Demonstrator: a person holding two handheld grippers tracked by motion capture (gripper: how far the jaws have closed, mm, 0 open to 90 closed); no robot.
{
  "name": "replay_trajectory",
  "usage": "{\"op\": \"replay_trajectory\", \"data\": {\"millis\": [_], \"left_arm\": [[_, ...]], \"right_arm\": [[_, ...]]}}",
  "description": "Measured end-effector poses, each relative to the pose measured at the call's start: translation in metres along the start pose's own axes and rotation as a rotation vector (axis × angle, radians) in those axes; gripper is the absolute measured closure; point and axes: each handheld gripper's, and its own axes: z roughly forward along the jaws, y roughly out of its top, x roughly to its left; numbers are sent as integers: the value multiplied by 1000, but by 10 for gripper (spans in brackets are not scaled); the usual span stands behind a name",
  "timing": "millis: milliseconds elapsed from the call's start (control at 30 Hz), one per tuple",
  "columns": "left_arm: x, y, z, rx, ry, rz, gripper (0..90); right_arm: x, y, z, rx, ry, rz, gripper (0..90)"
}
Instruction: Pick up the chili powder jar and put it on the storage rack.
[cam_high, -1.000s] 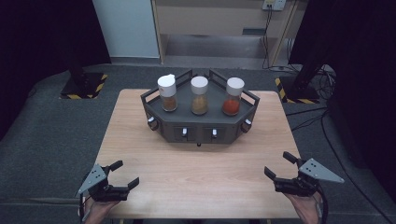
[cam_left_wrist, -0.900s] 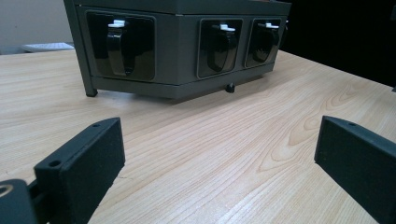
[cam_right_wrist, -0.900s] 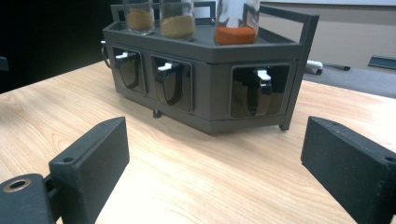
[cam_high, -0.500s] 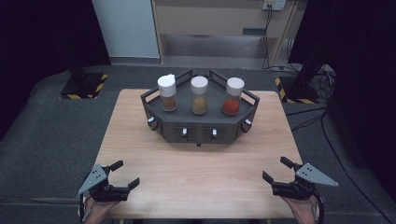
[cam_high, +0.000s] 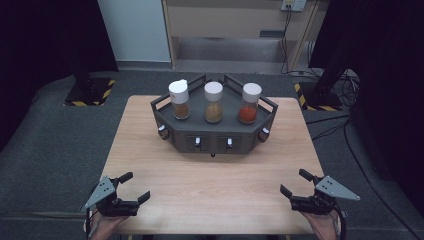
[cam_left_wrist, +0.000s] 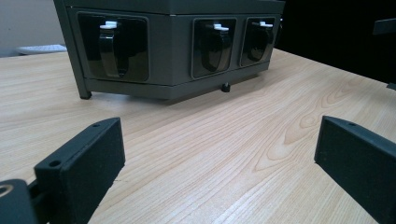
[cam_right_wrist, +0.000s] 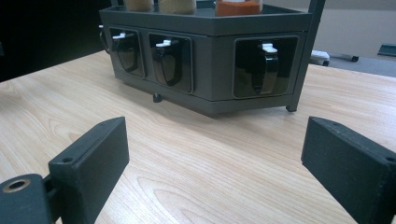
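Nothing done yet: left gripper (cam_high: 135, 187) & right gripper (cam_high: 295, 184) sit at bottom corners, jaws spread, empty; rack (cam_high: 215, 145) w/ three jars at centre, untouched.

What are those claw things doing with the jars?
A person holds a claw tool in each hand at the near edge of a wooden table. The left gripper and the right gripper are both open, their fingers spread wide and holding nothing. Farther back stands a dark rack with three white-capped spice jars on top: a brown one, a tan one and a red one. Nobody is touching the jars or the rack.
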Motion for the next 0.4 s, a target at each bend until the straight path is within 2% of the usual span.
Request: {"op": "replay_trajectory", "data": {"millis": [400], "left_arm": [[0,0,1,2,-1,2,6]], "right_arm": [[-1,-1,0,1,1,5,74]]}}
